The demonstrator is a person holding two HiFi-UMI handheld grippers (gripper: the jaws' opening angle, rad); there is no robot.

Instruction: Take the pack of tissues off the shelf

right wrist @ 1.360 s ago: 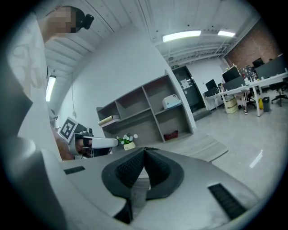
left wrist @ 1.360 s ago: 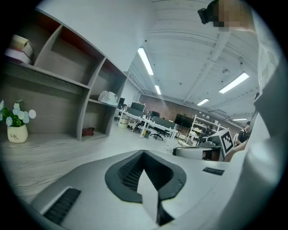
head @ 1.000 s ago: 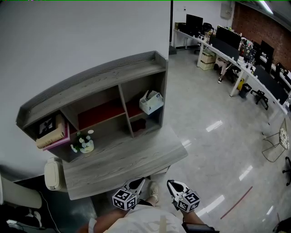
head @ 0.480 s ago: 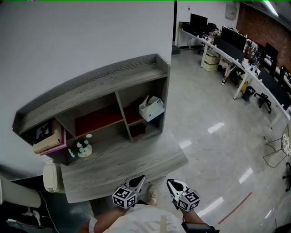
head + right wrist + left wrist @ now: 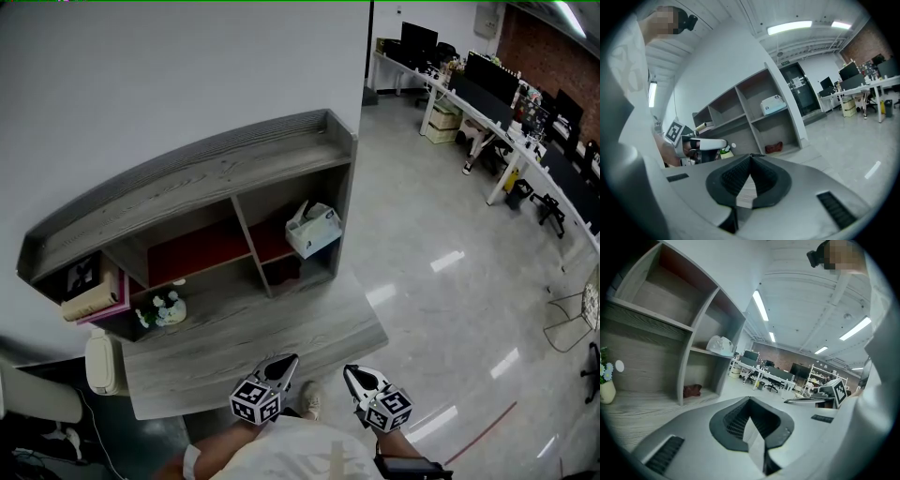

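Note:
The pale pack of tissues [image 5: 312, 230] lies on the upper right shelf of the grey wooden shelf unit [image 5: 206, 178]; it also shows as a white bundle, the pack of tissues [image 5: 719, 345] in the left gripper view and the pack of tissues [image 5: 773, 104] in the right gripper view. My left gripper [image 5: 284, 361] and right gripper [image 5: 352, 374] hang close to my body, below the desk's front edge, far from the pack. Both are shut with nothing between the jaws.
A small vase of flowers [image 5: 167, 308] and a white disc stand on the desk surface [image 5: 262, 333]. Books [image 5: 94, 300] lie in the left compartment, a dark red object [image 5: 286, 272] in the lower right one. Office desks with monitors [image 5: 487, 84] line the far right.
The head view has drifted slightly, so the shelf unit sits a little further left and lower. Both grippers stay in the same place near my body, still shut.

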